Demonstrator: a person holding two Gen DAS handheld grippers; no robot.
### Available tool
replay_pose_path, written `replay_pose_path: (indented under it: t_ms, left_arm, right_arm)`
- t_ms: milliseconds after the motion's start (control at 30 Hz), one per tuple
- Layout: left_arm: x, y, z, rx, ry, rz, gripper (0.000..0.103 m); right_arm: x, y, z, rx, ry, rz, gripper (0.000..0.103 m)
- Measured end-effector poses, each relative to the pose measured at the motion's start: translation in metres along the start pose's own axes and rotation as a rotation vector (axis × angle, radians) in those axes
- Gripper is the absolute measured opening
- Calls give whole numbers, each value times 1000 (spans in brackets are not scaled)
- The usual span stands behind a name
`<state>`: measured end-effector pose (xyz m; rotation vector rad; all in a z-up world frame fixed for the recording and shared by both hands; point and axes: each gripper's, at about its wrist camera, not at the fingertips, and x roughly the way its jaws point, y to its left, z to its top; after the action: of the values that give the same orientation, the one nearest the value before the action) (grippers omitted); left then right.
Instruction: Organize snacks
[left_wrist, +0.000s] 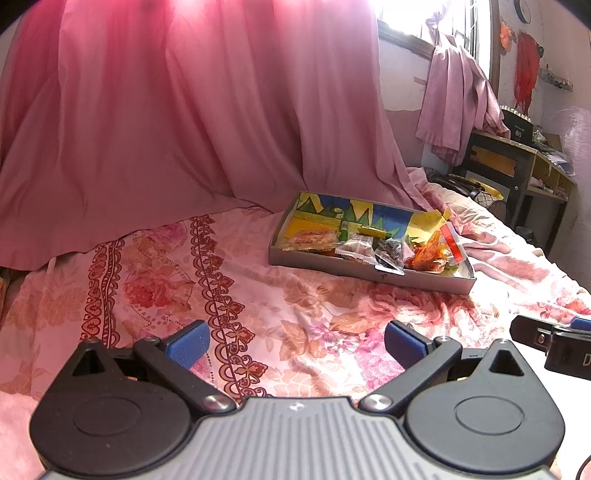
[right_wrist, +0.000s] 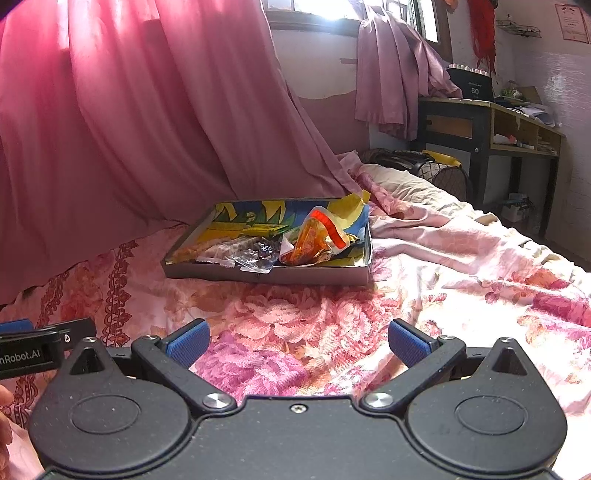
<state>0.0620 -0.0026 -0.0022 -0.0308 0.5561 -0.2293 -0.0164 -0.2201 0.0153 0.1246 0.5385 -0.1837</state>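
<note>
A shallow grey box (left_wrist: 424, 275) (right_wrist: 314, 275) with a colourful printed lining lies on the flowered bedspread. Several snack packets lie inside it: an orange packet with a red strip (left_wrist: 430, 254) (right_wrist: 314, 240), a dark clear packet (left_wrist: 389, 254) (right_wrist: 258, 253), a green stick (left_wrist: 373, 231) and a flat packet (left_wrist: 310, 238). My left gripper (left_wrist: 297, 345) stands open over the bedspread, short of the box, with nothing between its blue pads. My right gripper (right_wrist: 297, 343) is open too, empty, in front of the box. Each gripper shows at the edge of the other's view.
The flowered bedspread (left_wrist: 258, 295) (right_wrist: 461, 266) covers the bed. Pink curtains (left_wrist: 166, 110) (right_wrist: 129, 110) hang behind the box. A desk (left_wrist: 517, 162) (right_wrist: 491, 122) with clutter stands at the far right beyond the bed's end. A person's fingers (right_wrist: 4, 413) show at the left edge.
</note>
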Motion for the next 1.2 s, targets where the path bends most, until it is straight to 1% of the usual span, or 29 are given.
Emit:
replay_pose_path:
  t_ms: [1200]
  left_arm:
    - [1, 1, -2, 1, 5, 0, 103]
  right_arm:
    - [2, 0, -2, -4, 9, -1, 102]
